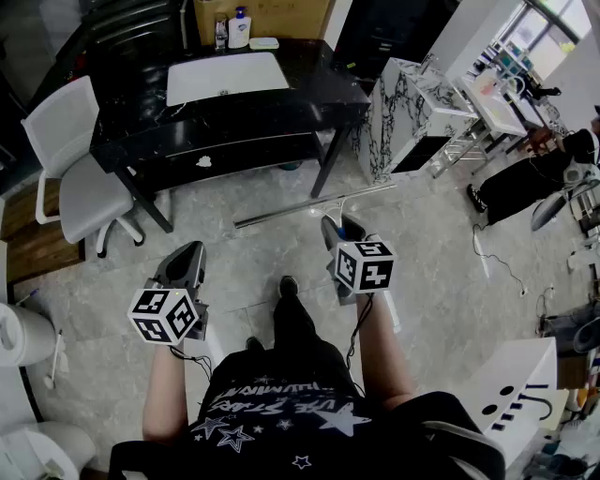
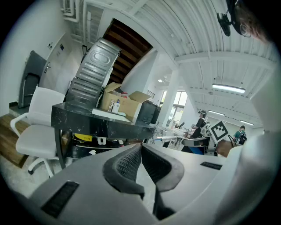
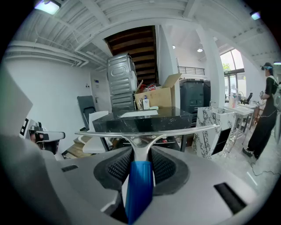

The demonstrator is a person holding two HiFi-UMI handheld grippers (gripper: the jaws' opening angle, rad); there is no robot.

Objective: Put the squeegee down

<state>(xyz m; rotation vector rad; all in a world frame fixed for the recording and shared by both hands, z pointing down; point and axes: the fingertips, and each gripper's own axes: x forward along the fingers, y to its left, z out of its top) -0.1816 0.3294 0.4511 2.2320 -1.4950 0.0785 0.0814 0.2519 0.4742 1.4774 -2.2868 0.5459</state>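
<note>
We see a black table [image 1: 309, 84] on the pale floor [image 1: 441, 272]; a white board [image 1: 225, 77], two bottles [image 1: 240, 26] and a small tray [image 1: 264, 42] lie on it.

black table [image 1: 309, 89] ahead, chair [image 1: 77, 167] left, floor [image 1: 220, 246] open

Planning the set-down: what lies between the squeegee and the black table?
Only bare floor; the head view shows it between the squeegee and the table.

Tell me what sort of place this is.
Probably an open indoor workshop or lab space rather than a home: a black table with a white office chair beside it, an open cardboard box, and a bare ribbed ceiling with strip lights.
</note>
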